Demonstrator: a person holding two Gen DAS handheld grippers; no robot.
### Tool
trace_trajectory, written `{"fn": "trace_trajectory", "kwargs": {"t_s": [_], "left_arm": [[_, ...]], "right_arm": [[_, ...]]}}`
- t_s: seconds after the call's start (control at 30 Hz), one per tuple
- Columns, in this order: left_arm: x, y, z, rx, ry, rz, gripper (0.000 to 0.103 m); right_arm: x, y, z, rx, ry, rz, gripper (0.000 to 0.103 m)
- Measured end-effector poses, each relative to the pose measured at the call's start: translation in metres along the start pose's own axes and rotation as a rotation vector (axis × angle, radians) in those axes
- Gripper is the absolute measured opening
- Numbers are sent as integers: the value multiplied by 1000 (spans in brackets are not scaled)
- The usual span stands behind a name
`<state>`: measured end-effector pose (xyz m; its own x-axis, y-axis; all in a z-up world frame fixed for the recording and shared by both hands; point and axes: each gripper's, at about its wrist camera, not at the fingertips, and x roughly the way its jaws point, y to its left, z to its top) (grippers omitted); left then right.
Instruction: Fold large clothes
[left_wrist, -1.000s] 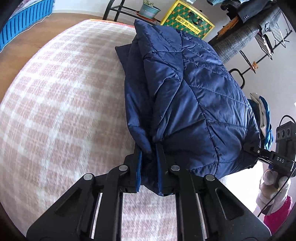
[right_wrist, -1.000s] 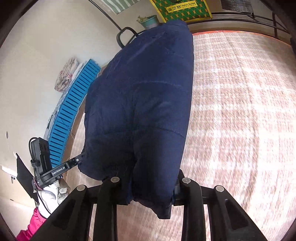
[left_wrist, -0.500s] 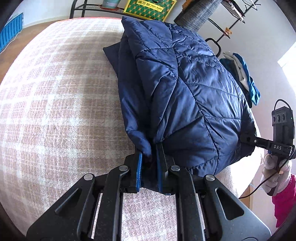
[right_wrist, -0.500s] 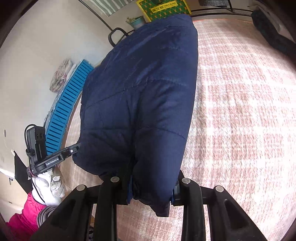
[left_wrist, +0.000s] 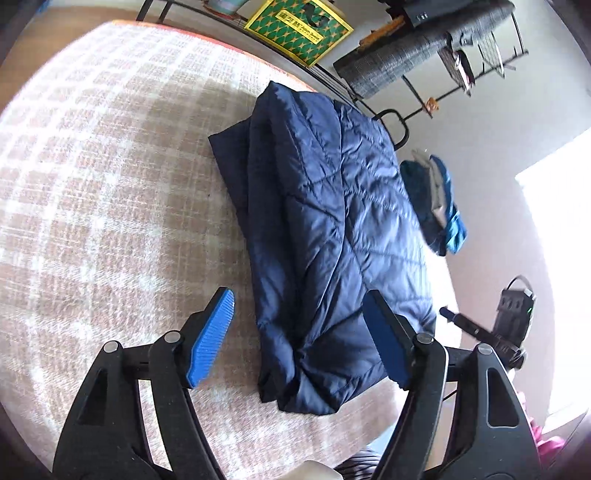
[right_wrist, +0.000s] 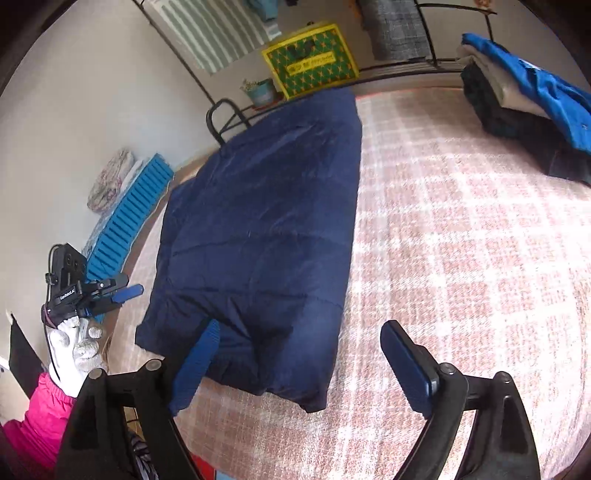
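Observation:
A navy quilted jacket (left_wrist: 332, 229) lies folded into a long rectangle on the pink checked bed cover (left_wrist: 110, 184). My left gripper (left_wrist: 301, 332) hovers over its near end. Its jaws are opening, and the blue pads (left_wrist: 214, 332) stand clear on either side of the cloth. In the right wrist view the jacket (right_wrist: 258, 229) looks smooth and flat. My right gripper (right_wrist: 303, 354) is above its near corner with jaws opening. One of its pads (right_wrist: 199, 354) overlaps the jacket's edge and the other is over the bare cover. Neither gripper grips anything.
A stack of folded clothes (right_wrist: 517, 99) sits on the bed's far right. A yellow-green box (right_wrist: 310, 59), a potted plant (right_wrist: 260, 90) and a black rack stand beyond the bed. A blue slatted panel (right_wrist: 129, 214) leans at left. A white-gloved hand (right_wrist: 74, 350) and pink sleeve (right_wrist: 37, 417) show.
Both grippers held the jacket's near end, shut on it. Now both have let go, the jaws stand wide, and the grippers have lifted back. The jacket lies flat on the bed.

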<state>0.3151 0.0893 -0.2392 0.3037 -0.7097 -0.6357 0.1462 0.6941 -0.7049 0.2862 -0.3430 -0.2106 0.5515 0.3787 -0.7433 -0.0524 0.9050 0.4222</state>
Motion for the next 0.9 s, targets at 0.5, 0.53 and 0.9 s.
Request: {"fn": "trace_trajectory", "kwargs": {"t_s": [0.5, 0.53, 0.9], "left_arm": [[62, 54, 80, -263, -21, -160, 76], [64, 56, 82, -264, -18, -169, 76], [86, 60, 93, -265, -11, -230, 76]], "right_arm": [[30, -71, 51, 75, -3, 106, 99], [35, -75, 55, 82, 1, 118, 99], [84, -95, 72, 117, 85, 194, 99]]}}
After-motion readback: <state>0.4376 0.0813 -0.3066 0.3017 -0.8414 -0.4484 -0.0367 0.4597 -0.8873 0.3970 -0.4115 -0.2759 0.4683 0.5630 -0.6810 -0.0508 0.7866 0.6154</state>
